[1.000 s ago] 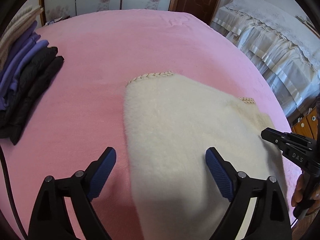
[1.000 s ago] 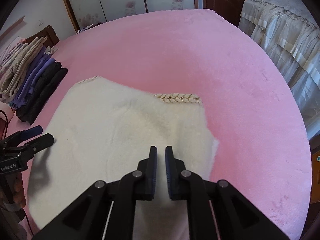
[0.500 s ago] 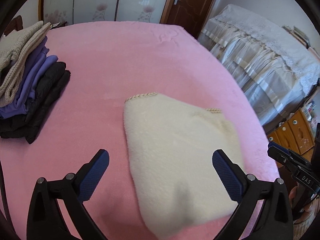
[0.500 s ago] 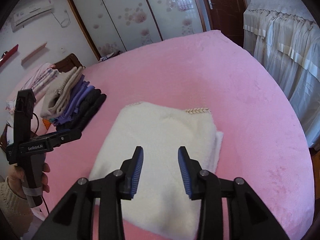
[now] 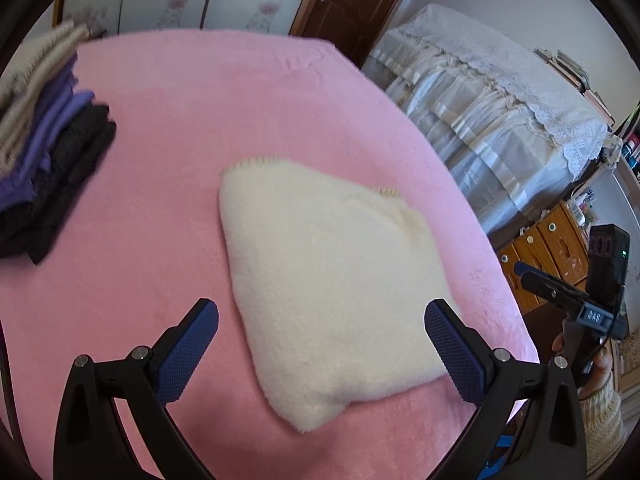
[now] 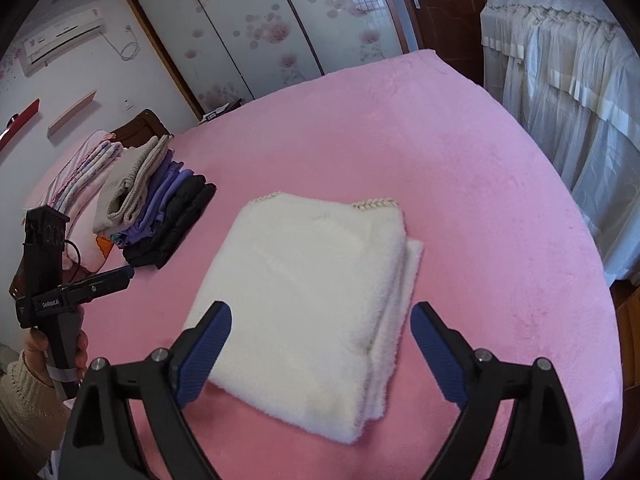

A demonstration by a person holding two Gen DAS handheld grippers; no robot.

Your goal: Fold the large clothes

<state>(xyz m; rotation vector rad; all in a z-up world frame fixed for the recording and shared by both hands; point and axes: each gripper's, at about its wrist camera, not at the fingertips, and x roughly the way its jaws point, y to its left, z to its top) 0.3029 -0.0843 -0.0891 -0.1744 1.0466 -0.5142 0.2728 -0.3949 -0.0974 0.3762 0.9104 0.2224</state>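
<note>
A cream fluffy garment (image 5: 328,280) lies folded into a thick rectangle on the pink bed (image 5: 200,112). It also shows in the right wrist view (image 6: 316,296), with layered edges on its right side. My left gripper (image 5: 320,348) is open and empty, held above the garment's near edge. My right gripper (image 6: 320,348) is open and empty, above the garment's near end. The right gripper also shows at the right in the left wrist view (image 5: 560,292); the left gripper shows at the left in the right wrist view (image 6: 80,292).
A pile of folded clothes (image 6: 160,216), beige, purple and black, sits at the bed's left side, also in the left wrist view (image 5: 44,152). A white-draped piece of furniture (image 5: 500,112) and wooden drawers (image 5: 540,256) stand to the right of the bed. Wardrobe doors (image 6: 260,32) are behind.
Both grippers pulled back and up from the garment. The right gripper went from shut to wide open. The garment lies still, folded.
</note>
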